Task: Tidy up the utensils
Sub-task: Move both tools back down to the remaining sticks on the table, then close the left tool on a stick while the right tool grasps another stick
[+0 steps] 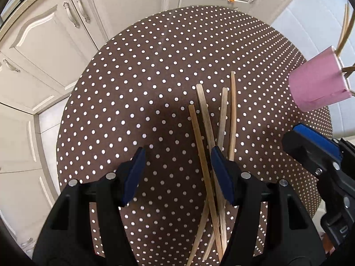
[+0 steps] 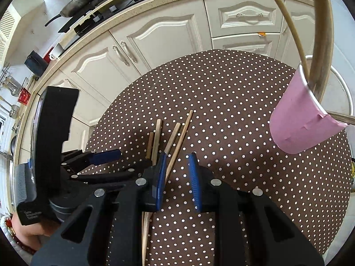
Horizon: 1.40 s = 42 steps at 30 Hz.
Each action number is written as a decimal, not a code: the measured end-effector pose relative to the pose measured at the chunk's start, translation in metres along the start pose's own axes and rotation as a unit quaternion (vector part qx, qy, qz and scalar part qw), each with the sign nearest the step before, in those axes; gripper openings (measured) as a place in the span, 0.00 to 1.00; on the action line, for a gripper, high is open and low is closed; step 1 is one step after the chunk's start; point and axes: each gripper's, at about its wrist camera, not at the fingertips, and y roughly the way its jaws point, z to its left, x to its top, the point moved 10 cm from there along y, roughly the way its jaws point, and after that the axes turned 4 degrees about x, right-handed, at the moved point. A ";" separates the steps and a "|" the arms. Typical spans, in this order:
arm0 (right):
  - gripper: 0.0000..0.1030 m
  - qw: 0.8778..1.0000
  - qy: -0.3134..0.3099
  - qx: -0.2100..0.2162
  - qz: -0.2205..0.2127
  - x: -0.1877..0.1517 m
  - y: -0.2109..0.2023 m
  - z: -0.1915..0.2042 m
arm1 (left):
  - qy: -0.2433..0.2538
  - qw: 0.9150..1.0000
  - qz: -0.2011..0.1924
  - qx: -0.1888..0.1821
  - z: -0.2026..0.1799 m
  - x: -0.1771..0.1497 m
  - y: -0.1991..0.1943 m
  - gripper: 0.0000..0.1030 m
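Clearly both grippers — left gripper (image 1: 177,173) wide open, right gripper (image 2: 177,177) narrowly open, both empty — should straddle one wooden chopstick (image 1: 231,115), avoiding crossed neighbours, for the pink cup (image 2: 297,119).

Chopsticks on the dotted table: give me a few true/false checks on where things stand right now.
1. Several chopsticks lie loose on the tablecloth. True.
2. The pink cup is empty. False: chopsticks already stand in it.
3. The left gripper is clamped on a chopstick. False: its fingers stand apart over the pile, gripping nothing.
4. The right gripper holds nothing between its fingers. True.
5. The cup lies tipped over among the loose chopsticks. False: it stands apart, off to the right.
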 end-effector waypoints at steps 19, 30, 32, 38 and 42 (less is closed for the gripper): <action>0.19 0.999 -0.007 0.020 0.024 0.006 0.017 0.011 | -0.003 0.999 -0.015 0.037 0.013 0.016 0.013 0.23; 0.19 0.997 -0.034 0.046 0.060 0.007 0.048 0.038 | -0.076 0.997 -0.016 0.005 0.061 -0.003 0.005 0.06; 0.19 0.996 -0.039 0.042 0.069 0.006 0.056 0.040 | -0.091 0.996 -0.019 -0.004 0.069 -0.005 0.001 0.06; 0.19 0.995 -0.041 0.029 0.089 0.001 0.071 0.037 | -0.104 0.994 -0.032 -0.011 0.072 -0.005 -0.015 0.06; 0.19 0.994 -0.047 0.024 0.092 0.001 0.077 0.039 | -0.105 0.994 -0.037 -0.012 0.071 -0.003 -0.021 0.06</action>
